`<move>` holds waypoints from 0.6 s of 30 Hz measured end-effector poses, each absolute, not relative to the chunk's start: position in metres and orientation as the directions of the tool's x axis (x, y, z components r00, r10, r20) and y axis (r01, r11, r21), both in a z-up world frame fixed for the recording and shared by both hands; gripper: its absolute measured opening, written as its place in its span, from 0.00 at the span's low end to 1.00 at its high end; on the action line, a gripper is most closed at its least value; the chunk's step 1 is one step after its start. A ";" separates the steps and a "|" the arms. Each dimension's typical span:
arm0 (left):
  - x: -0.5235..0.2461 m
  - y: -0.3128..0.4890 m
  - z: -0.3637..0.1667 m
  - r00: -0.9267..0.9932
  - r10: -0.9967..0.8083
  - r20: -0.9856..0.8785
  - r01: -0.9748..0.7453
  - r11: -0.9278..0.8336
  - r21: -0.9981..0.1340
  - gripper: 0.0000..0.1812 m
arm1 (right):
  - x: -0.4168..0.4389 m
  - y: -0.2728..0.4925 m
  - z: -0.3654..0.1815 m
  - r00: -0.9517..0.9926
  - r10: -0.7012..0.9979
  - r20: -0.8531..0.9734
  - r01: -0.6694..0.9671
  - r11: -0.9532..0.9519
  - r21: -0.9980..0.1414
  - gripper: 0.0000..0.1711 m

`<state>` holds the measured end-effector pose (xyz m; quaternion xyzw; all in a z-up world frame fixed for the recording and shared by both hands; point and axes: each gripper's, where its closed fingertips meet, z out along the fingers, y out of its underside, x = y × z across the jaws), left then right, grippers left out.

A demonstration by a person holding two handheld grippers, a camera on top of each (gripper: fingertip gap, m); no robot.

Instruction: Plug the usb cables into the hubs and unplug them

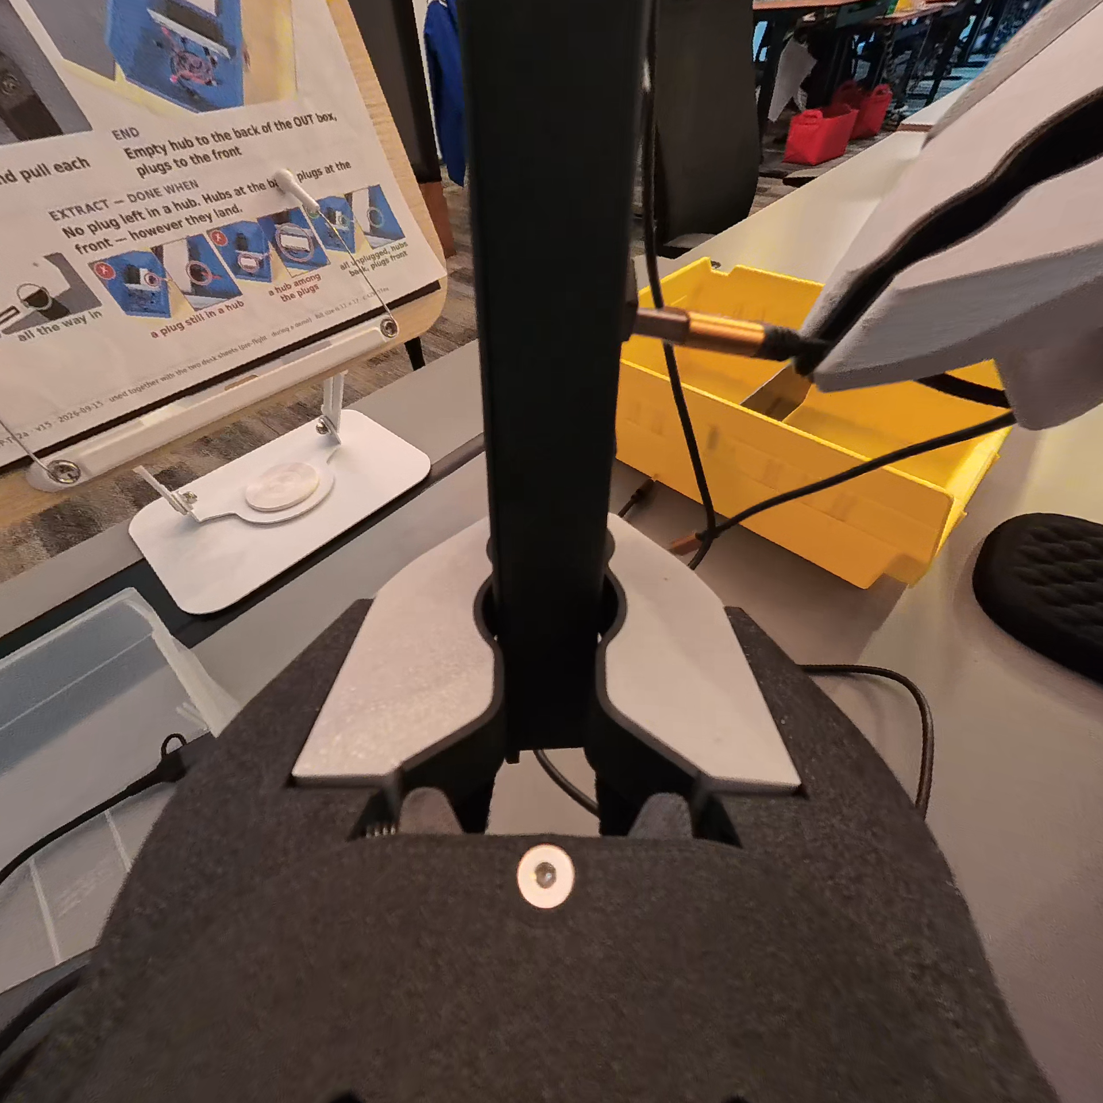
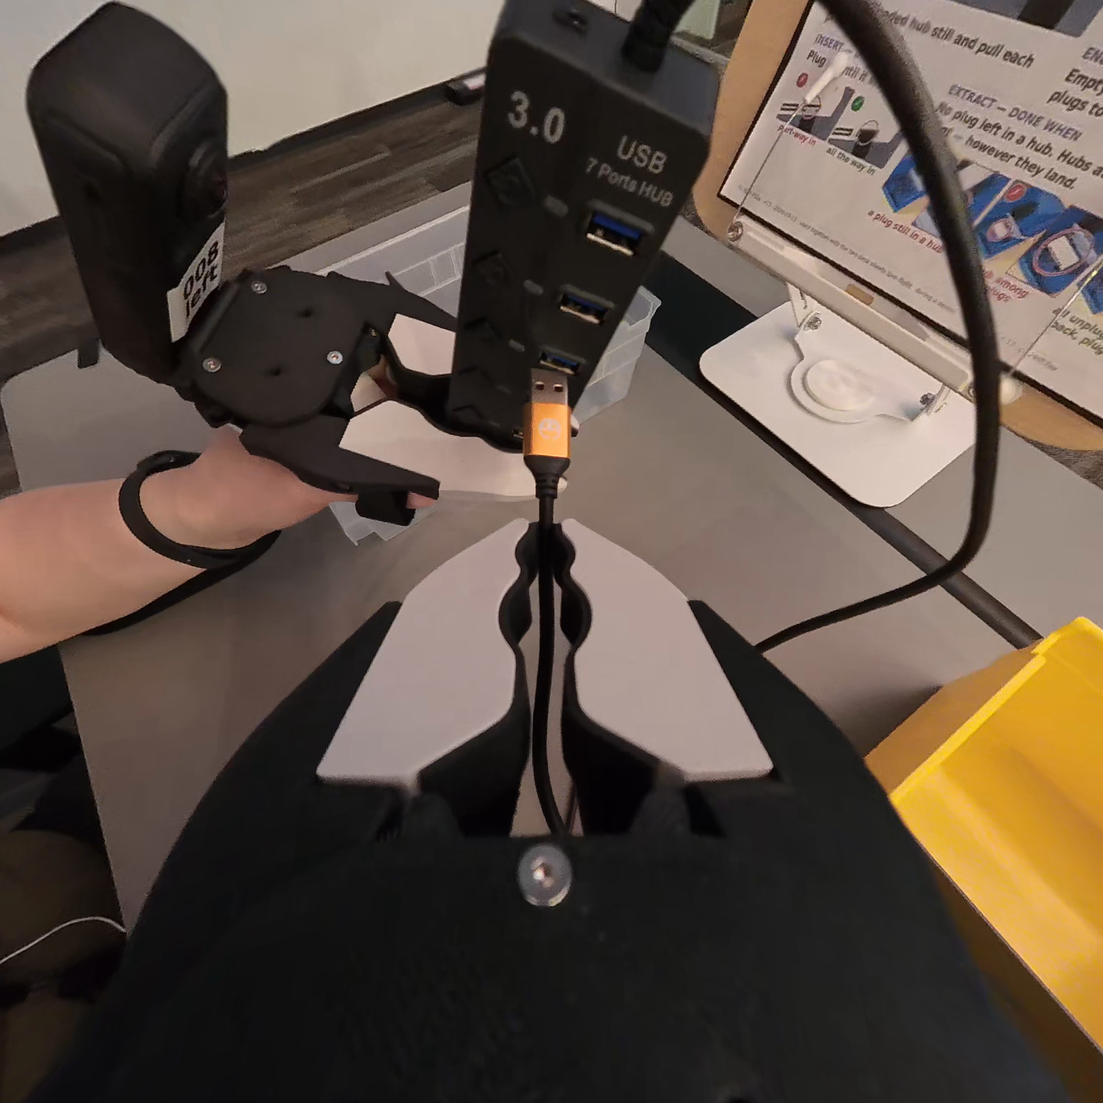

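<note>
The right gripper [image 2: 544, 531], nearest of all, is pinching a black cable [image 2: 542, 656] just behind its orange plug [image 2: 546, 427], whose metal tip is sitting right at a port, whether in it or just short I cannot tell. The left gripper [image 1: 552, 549] is clamping the black hub [image 1: 540, 298] upright above the grey table [image 2: 716, 507], with a yellow bin [image 1: 806, 477] lying just beyond
</note>
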<state>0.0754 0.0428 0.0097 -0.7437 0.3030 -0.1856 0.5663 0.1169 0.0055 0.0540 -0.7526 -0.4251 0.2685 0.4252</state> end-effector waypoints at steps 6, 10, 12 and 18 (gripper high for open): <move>0.075 0.043 0.009 0.750 -0.658 -0.066 -0.237 -0.174 -0.956 0.15 | 0.117 0.007 0.054 0.499 0.865 -0.043 0.406 -0.278 -0.871 0.03; 0.074 0.044 0.008 0.756 -0.649 -0.081 -0.249 -0.172 -0.953 0.15 | 0.117 0.007 0.053 0.507 0.861 -0.031 0.417 -0.277 -0.866 0.03; 0.074 0.044 0.008 0.757 -0.649 -0.082 -0.252 -0.174 -0.952 0.15 | 0.117 0.007 0.053 0.508 0.861 -0.029 0.417 -0.275 -0.866 0.03; 0.072 0.046 0.005 0.766 -0.630 -0.127 -0.287 -0.158 -0.945 0.15 | 0.119 0.010 0.051 0.519 0.854 -0.046 0.408 -0.295 -0.864 0.03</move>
